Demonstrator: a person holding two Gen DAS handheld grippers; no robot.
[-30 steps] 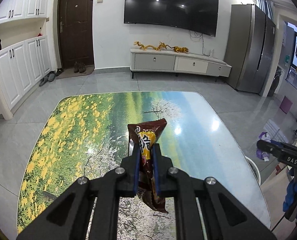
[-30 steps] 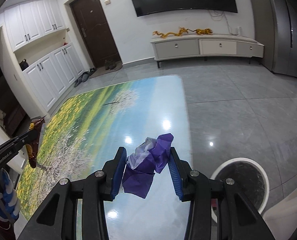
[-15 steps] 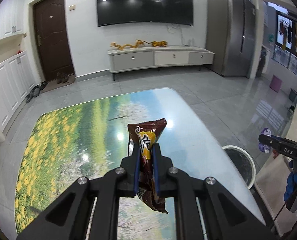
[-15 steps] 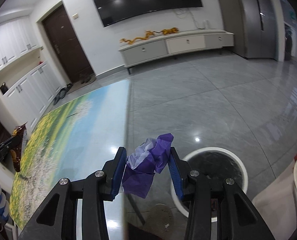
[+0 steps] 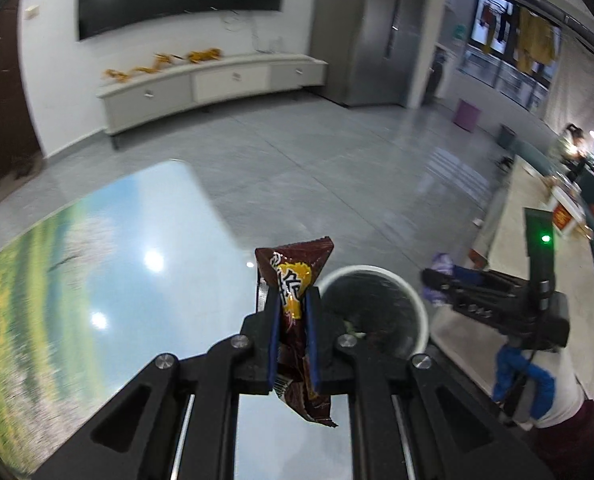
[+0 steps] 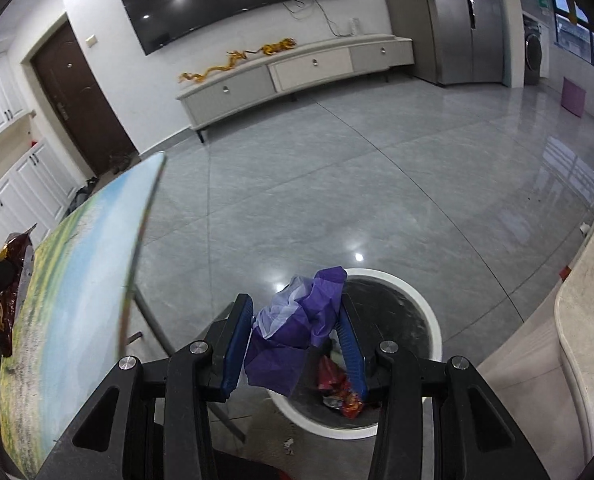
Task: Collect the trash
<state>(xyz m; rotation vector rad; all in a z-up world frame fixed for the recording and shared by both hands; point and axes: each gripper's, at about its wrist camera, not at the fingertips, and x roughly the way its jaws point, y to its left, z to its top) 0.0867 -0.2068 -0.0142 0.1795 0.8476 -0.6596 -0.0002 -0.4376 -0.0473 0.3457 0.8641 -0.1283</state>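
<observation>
My left gripper (image 5: pixel 292 300) is shut on a brown and yellow snack wrapper (image 5: pixel 295 276), held above the table's right edge. My right gripper (image 6: pixel 295 312) is shut on a crumpled purple wrapper (image 6: pixel 297 332) and hangs over the near rim of a round white trash bin (image 6: pixel 433 336) on the floor. The bin holds red and silver wrappers (image 6: pixel 339 388). In the left wrist view the bin (image 5: pixel 417 300) stands just right of the wrapper, and the right gripper (image 5: pixel 429 280) with the purple wrapper shows beyond it. The snack wrapper also shows at the left edge of the right wrist view (image 6: pixel 15 244).
The table (image 5: pixel 117 272) has a glossy landscape print and thin metal legs (image 6: pixel 157 332). A pale counter (image 6: pixel 585 320) runs along the right. A TV cabinet (image 6: pixel 297 72), a fridge (image 6: pixel 465 20) and a grey tiled floor (image 6: pixel 337 184) lie beyond.
Both grippers have swung right, off the table toward the bin. The right gripper with the purple wrapper now hangs over the bin; the left one reached the table's right edge.
</observation>
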